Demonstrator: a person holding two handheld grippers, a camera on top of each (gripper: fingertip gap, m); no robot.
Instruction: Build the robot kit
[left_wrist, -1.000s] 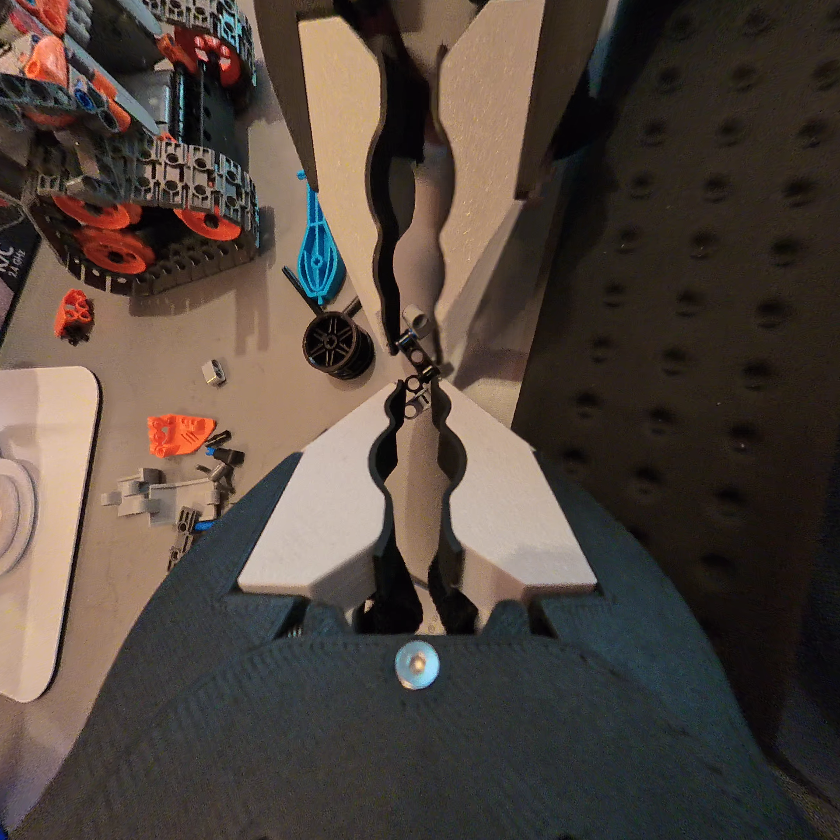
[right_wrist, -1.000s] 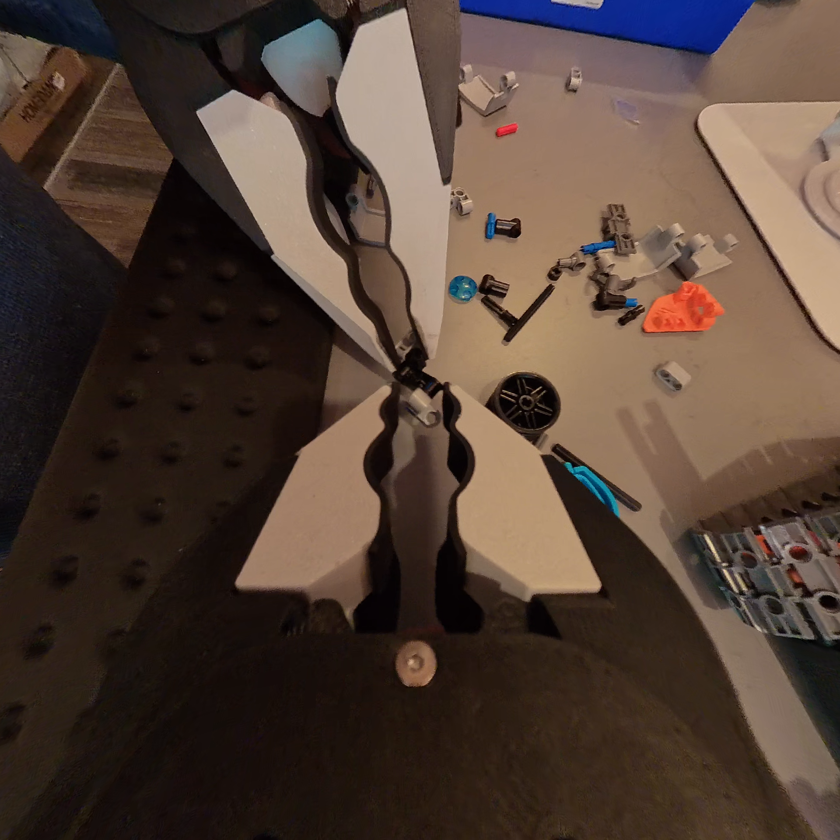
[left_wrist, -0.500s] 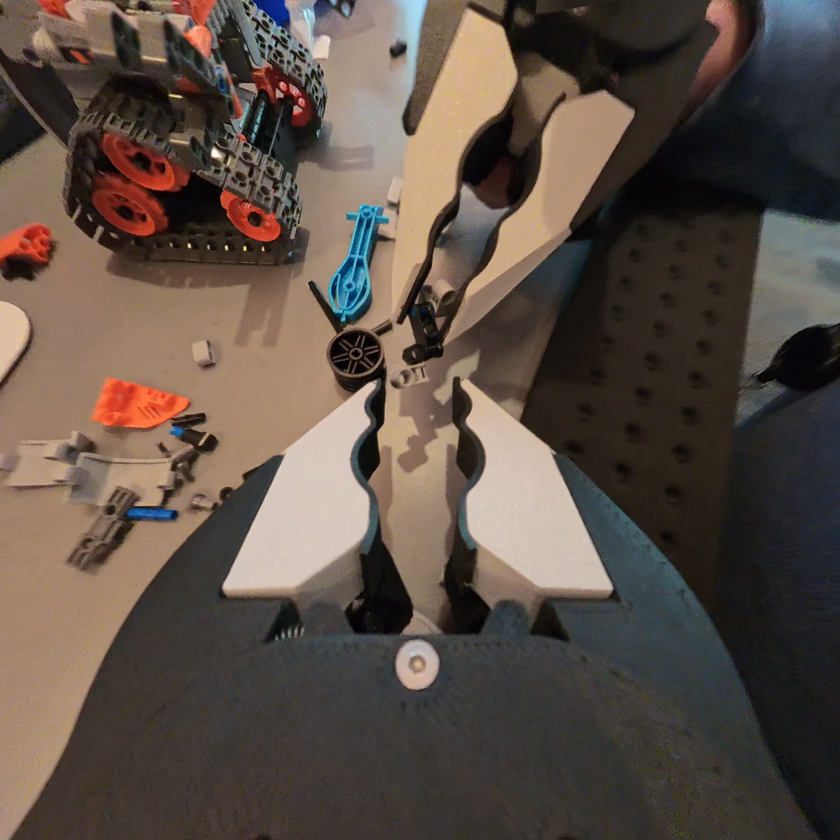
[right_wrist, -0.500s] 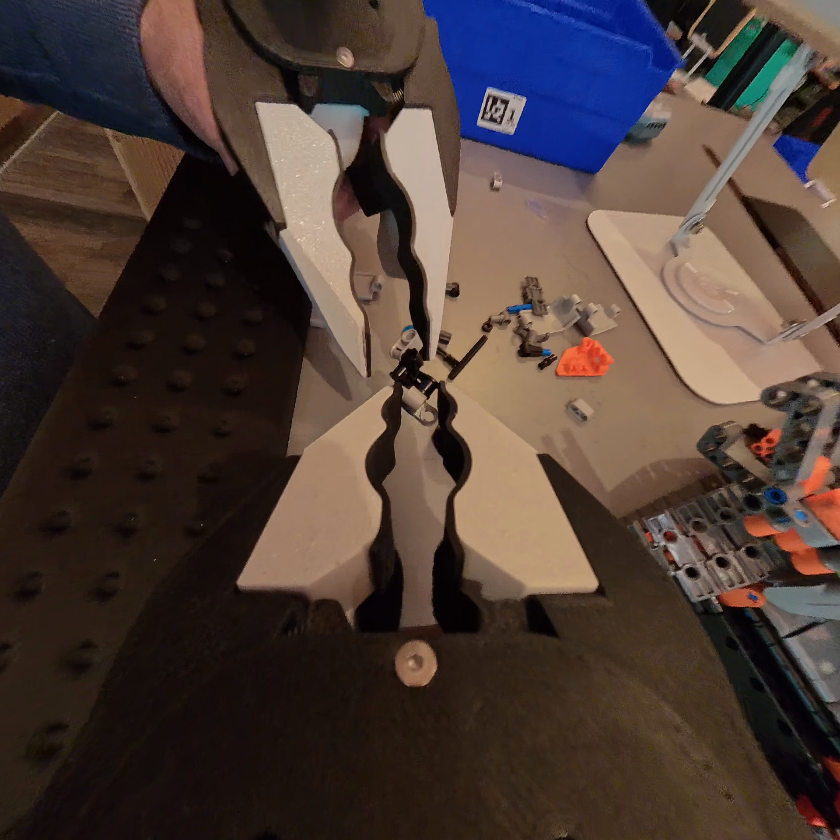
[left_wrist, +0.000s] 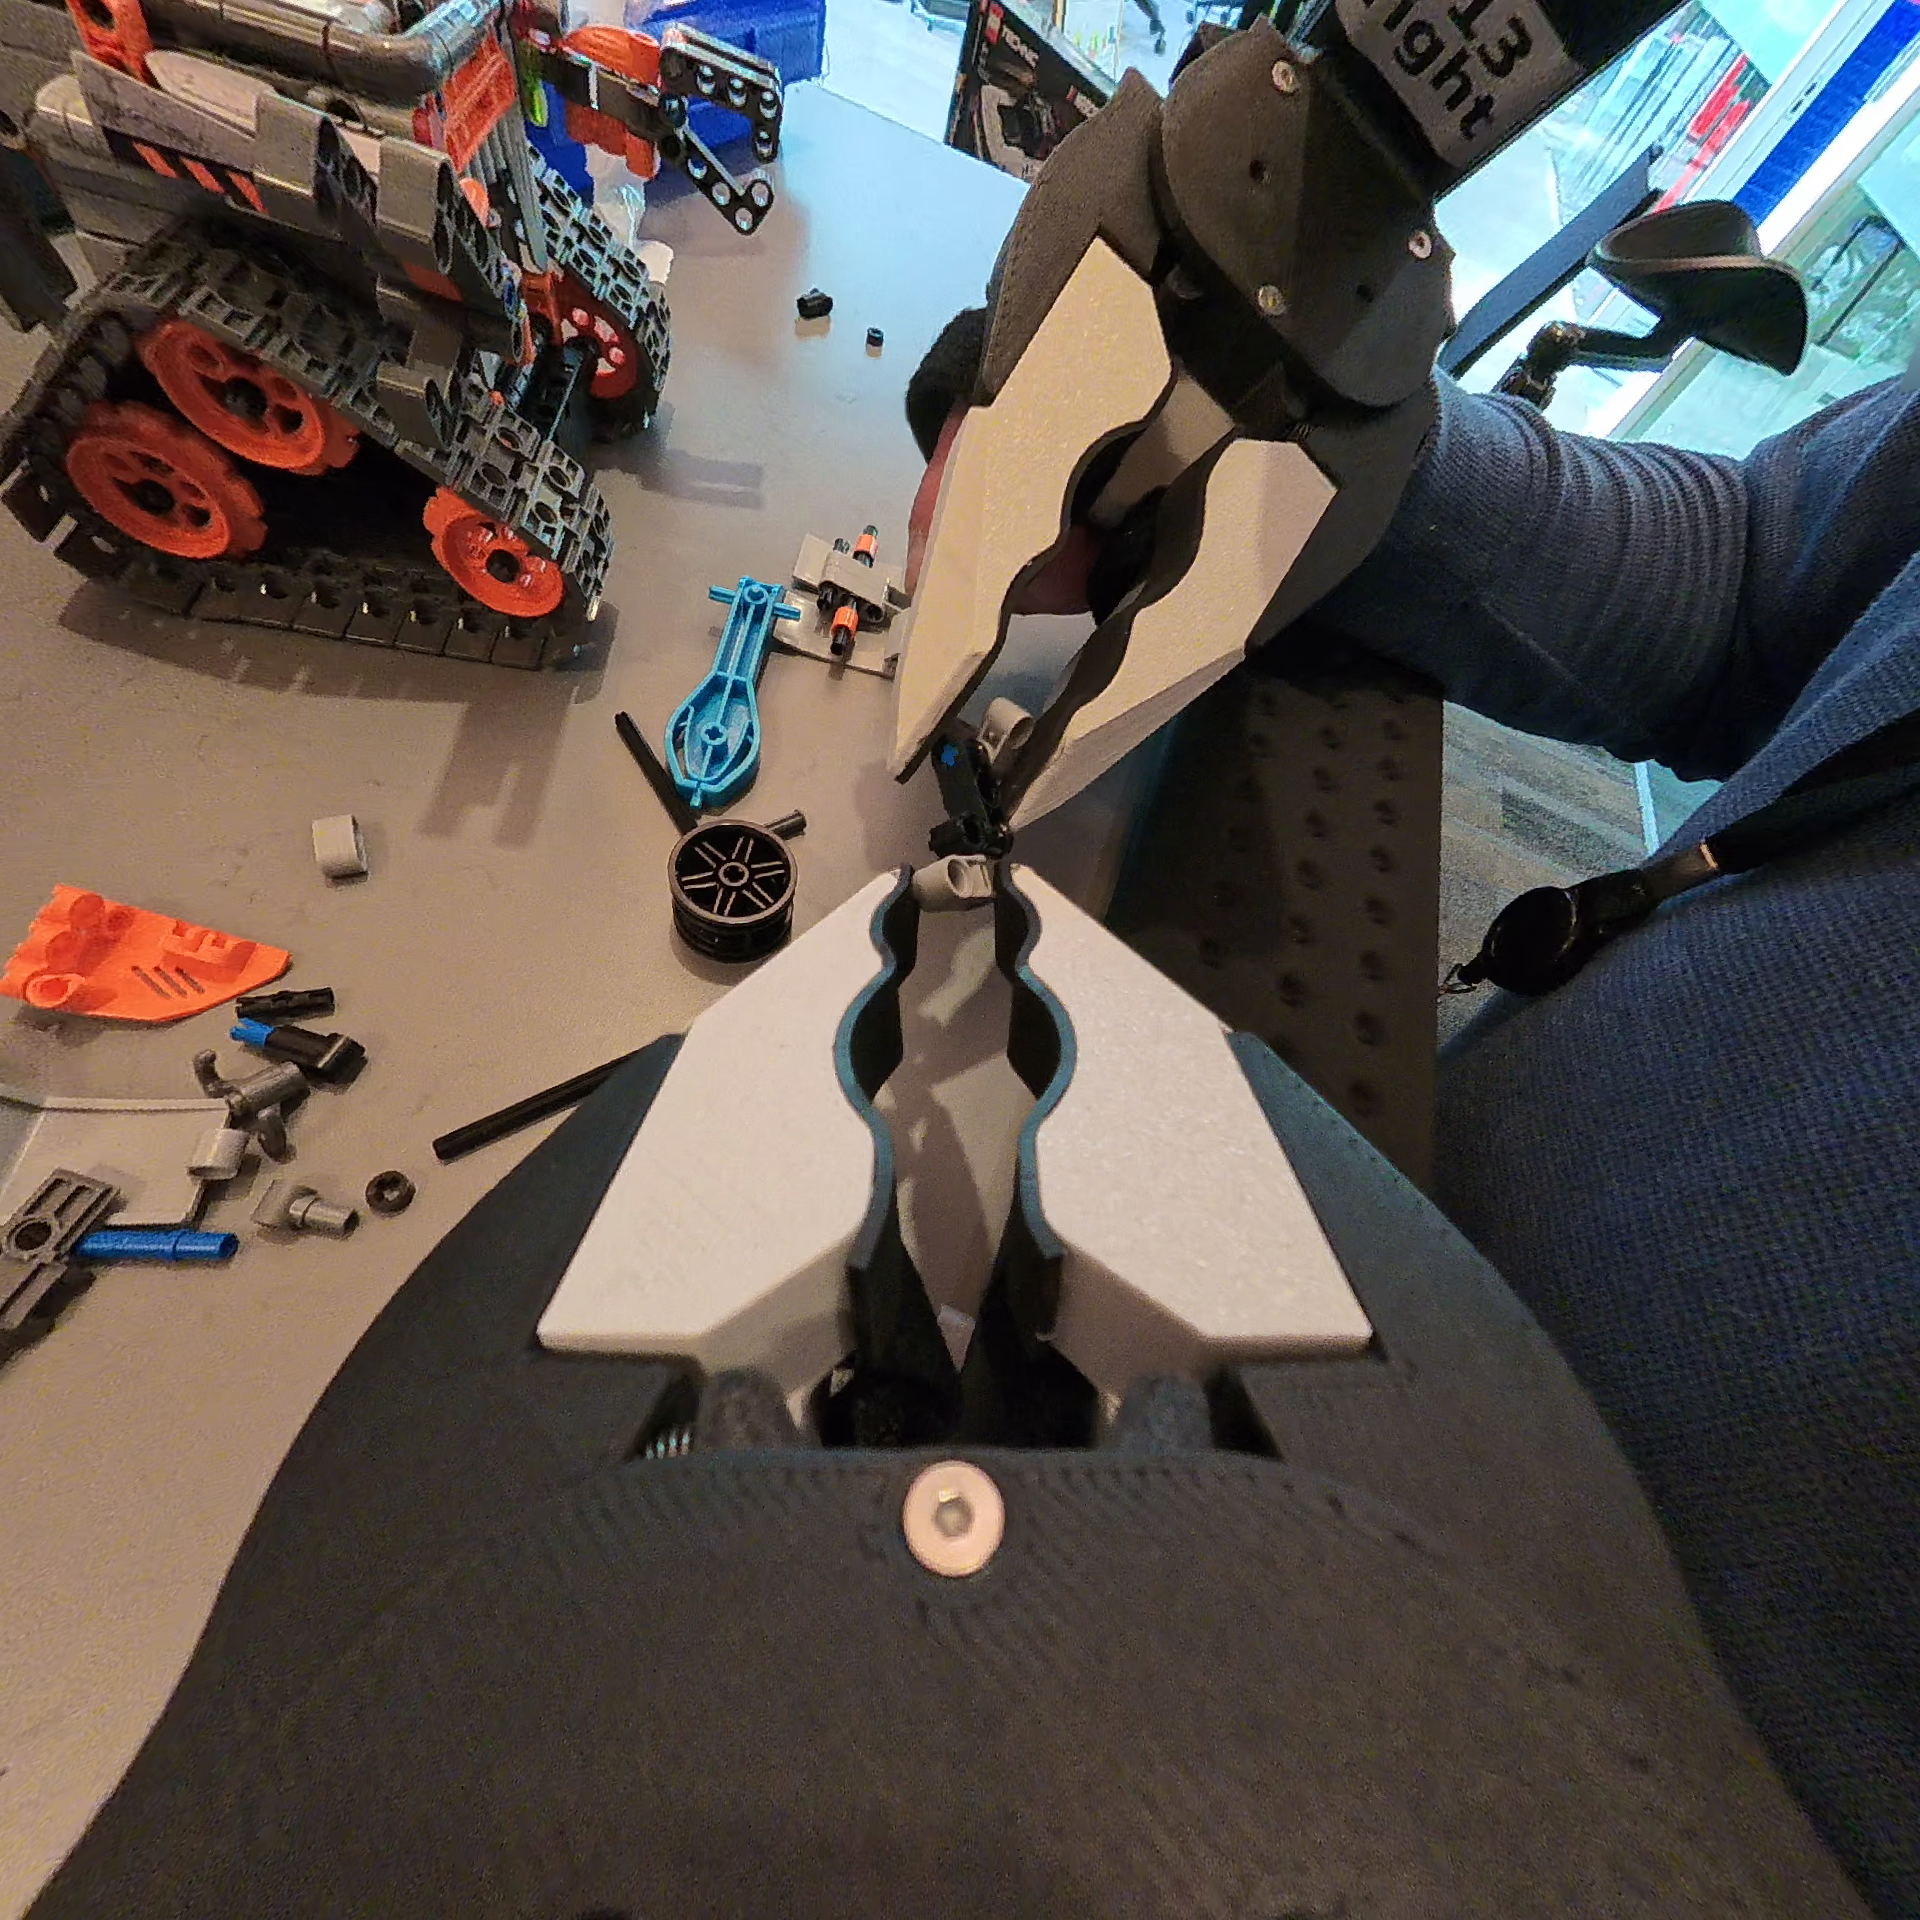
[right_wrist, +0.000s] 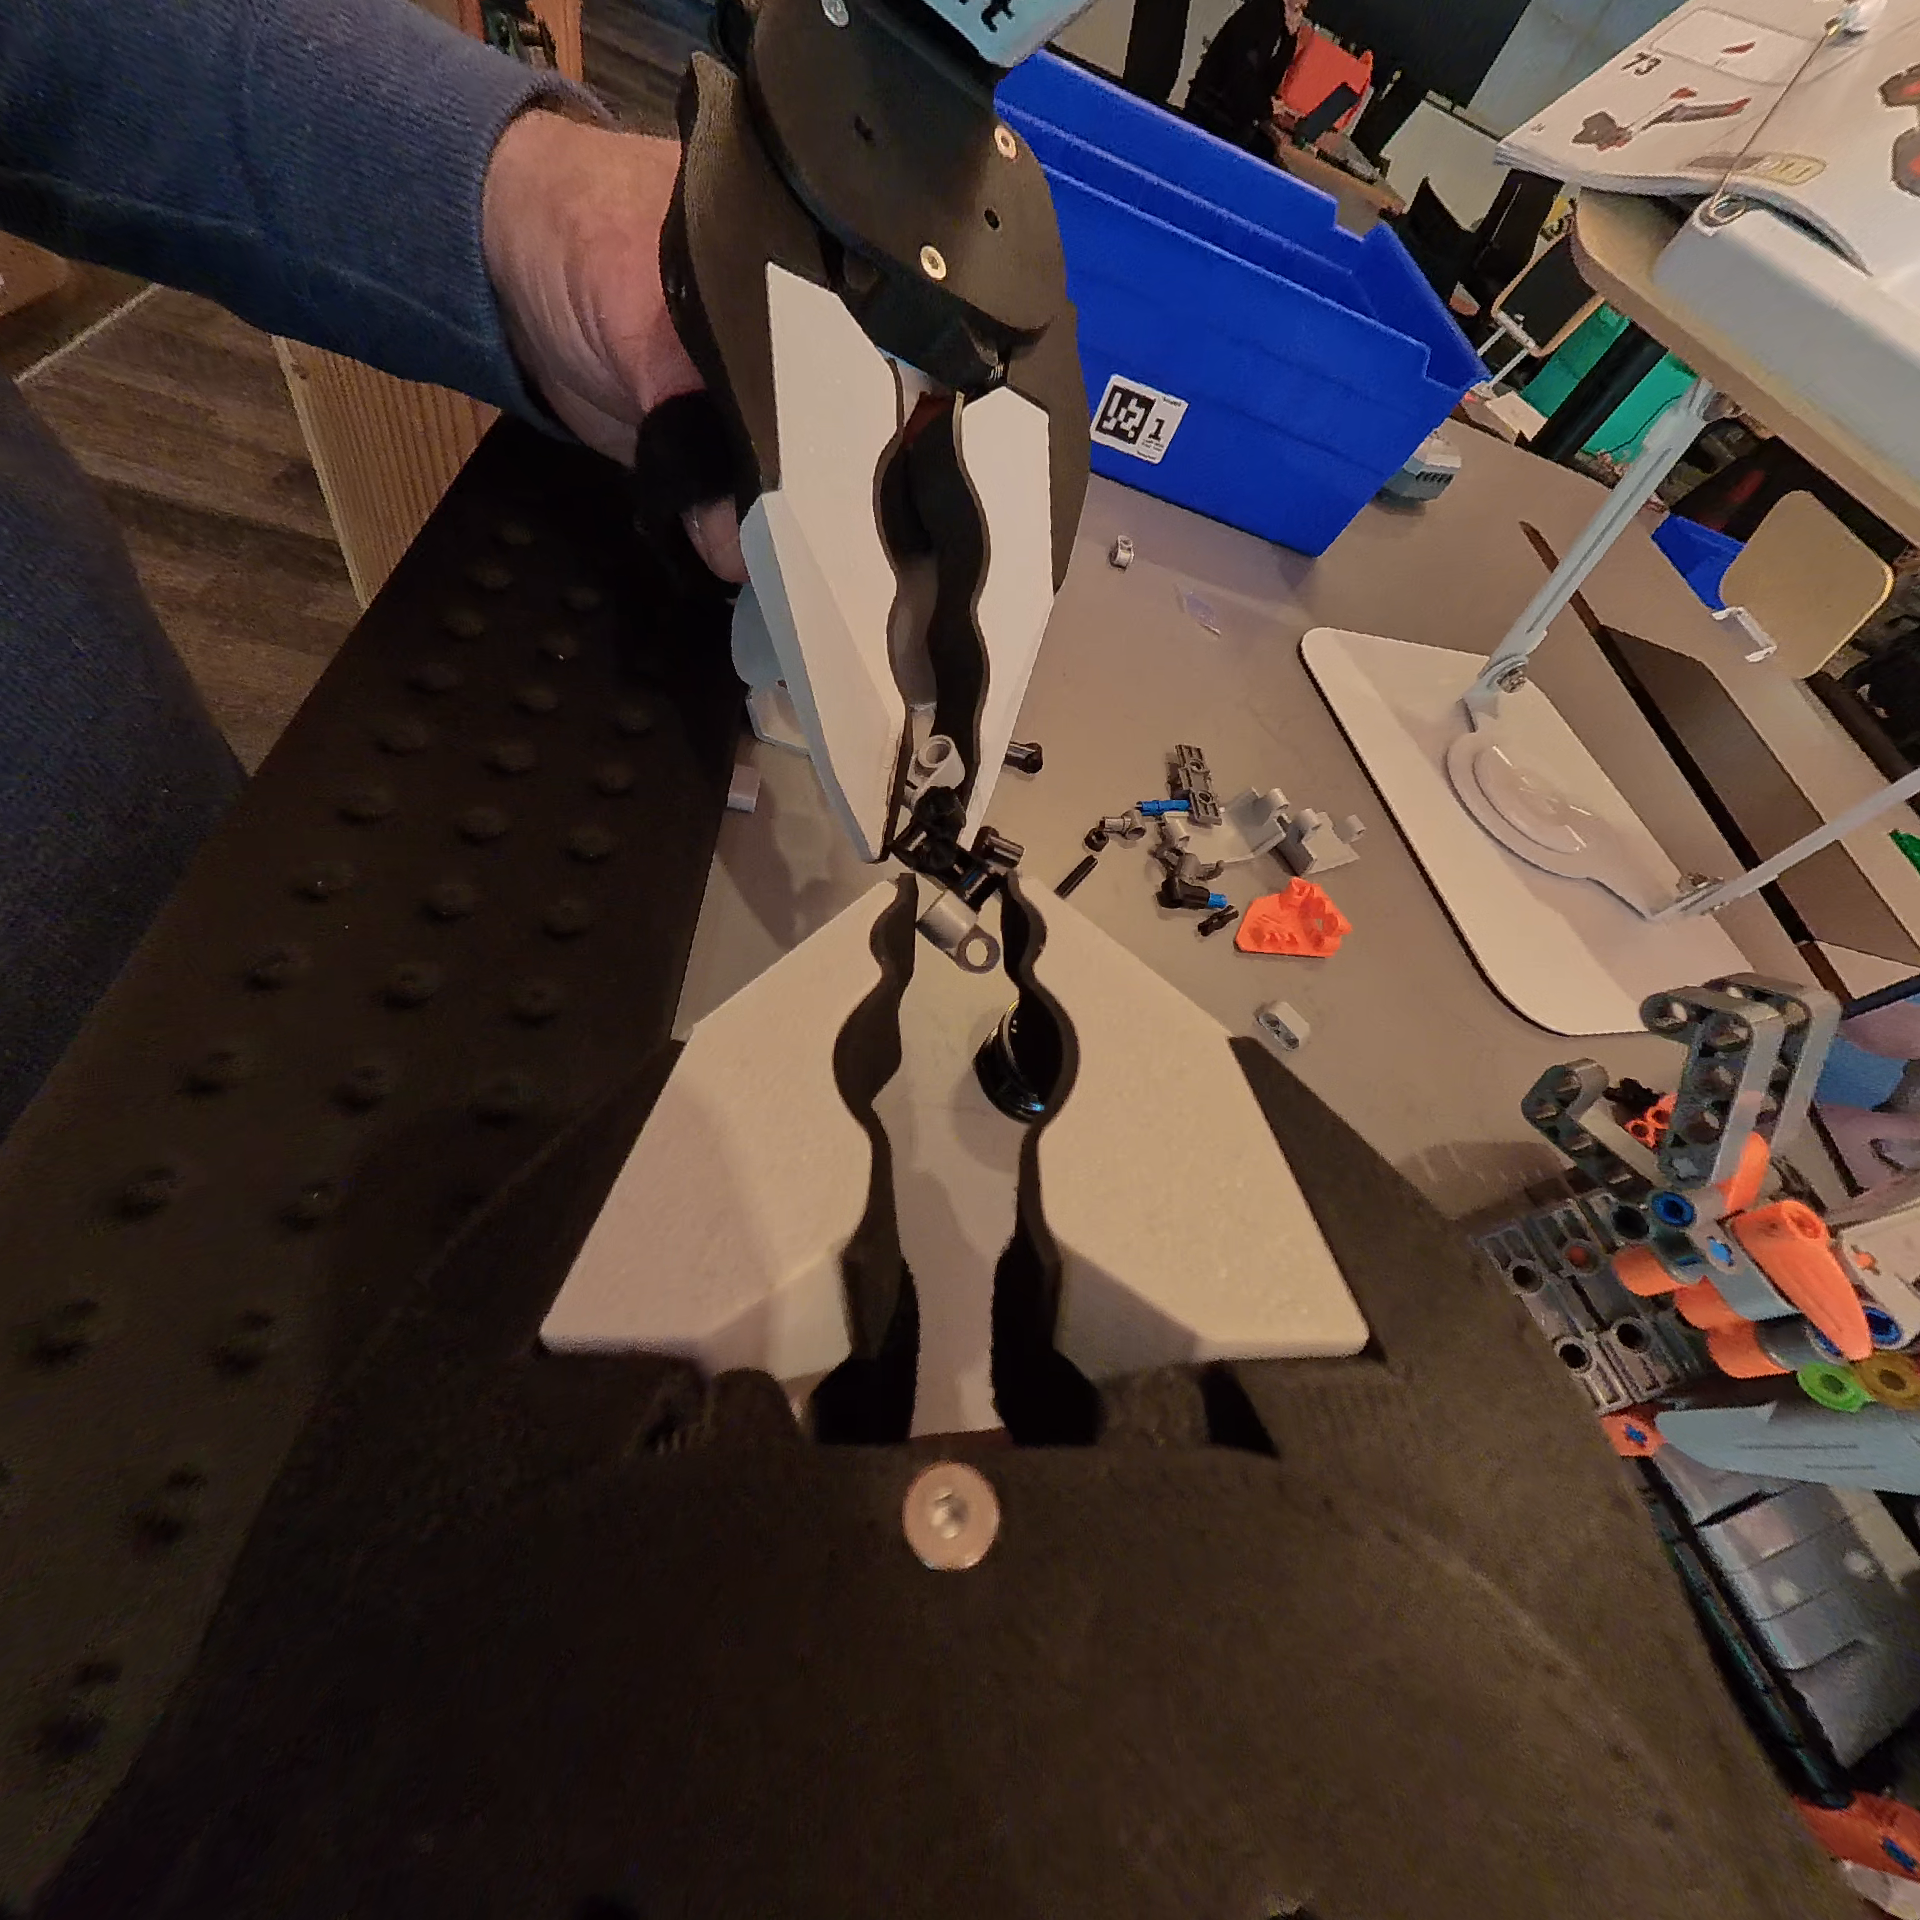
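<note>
Two hand-held grippers meet tip to tip above the near edge of the grey table (left_wrist: 312, 748). The left gripper (left_wrist: 954, 883) is clenched on one light grey connector (left_wrist: 966, 879); the right gripper (right_wrist: 956, 909) is clenched on the other end, where a second grey connector (left_wrist: 1003, 722) sits. A short black link (left_wrist: 966, 795) joins the two connectors. Gripped at both ends, the small assembly hangs clear of the table and probably cannot swing or twist. On the table lie one black wheel (left_wrist: 732, 883), one blue lever piece (left_wrist: 722, 717), one orange panel (left_wrist: 135, 966) and one tracked vehicle (left_wrist: 312, 364). Scattered pins lie beside the panel, too small to count.
</note>
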